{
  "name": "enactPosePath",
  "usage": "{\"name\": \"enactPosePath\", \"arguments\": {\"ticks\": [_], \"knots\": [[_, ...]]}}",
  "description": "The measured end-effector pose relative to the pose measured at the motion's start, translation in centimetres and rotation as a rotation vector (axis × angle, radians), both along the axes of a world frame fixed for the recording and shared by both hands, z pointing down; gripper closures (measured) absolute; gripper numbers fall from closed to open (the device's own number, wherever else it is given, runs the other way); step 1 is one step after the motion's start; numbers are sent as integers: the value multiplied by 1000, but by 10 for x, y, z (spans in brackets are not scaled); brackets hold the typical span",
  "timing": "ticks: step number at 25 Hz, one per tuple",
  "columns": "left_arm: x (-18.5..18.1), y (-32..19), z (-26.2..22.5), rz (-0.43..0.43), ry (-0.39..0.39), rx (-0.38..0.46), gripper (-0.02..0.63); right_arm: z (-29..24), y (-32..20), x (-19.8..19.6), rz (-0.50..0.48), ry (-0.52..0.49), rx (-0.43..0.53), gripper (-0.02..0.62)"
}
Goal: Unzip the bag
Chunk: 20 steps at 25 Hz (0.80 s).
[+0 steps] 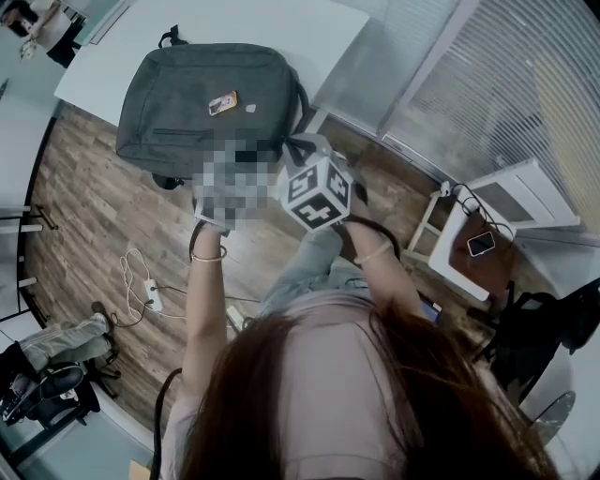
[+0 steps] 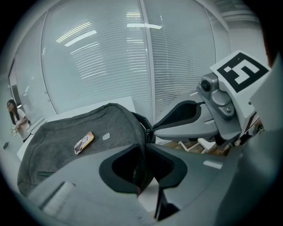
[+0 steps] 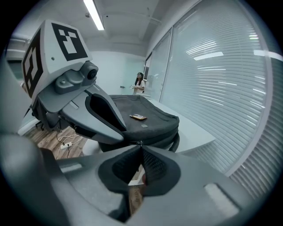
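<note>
A grey bag [image 1: 187, 103] lies flat on a white table [image 1: 281, 28], with a small orange card [image 1: 223, 102] on top. Both grippers are at its near edge. A blurred patch mostly hides my left gripper [image 1: 239, 173] in the head view. In the left gripper view, the left gripper [image 2: 143, 165] is shut on the dark fabric of the bag's edge [image 2: 140, 132]. My right gripper [image 3: 139, 148] is shut with its tips on the zipper pull [image 3: 139, 143] at the bag's corner. It also shows as the right gripper [image 2: 150, 131] in the left gripper view.
A power strip [image 1: 153, 295] with a loose cable lies on the wooden floor. A white side stand [image 1: 469, 272] carries a phone [image 1: 481, 244] at the right. An office chair [image 1: 47, 375] is at the lower left. A glass wall with blinds [image 3: 221, 88] runs behind the table. A person [image 3: 139, 81] stands far off.
</note>
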<state>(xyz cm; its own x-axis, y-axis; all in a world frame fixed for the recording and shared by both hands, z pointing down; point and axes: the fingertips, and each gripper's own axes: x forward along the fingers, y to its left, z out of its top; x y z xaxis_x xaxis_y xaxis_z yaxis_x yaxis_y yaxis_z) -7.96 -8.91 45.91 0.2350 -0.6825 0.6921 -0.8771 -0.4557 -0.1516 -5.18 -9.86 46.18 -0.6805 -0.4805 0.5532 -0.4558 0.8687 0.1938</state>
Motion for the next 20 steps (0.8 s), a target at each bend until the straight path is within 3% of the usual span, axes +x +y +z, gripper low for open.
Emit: {"name": "enactPosePath", "arguments": {"ticks": [20], "knots": [[-2, 1, 3, -19, 148, -45, 549, 2, -35, 7, -56, 44, -3, 583]]}}
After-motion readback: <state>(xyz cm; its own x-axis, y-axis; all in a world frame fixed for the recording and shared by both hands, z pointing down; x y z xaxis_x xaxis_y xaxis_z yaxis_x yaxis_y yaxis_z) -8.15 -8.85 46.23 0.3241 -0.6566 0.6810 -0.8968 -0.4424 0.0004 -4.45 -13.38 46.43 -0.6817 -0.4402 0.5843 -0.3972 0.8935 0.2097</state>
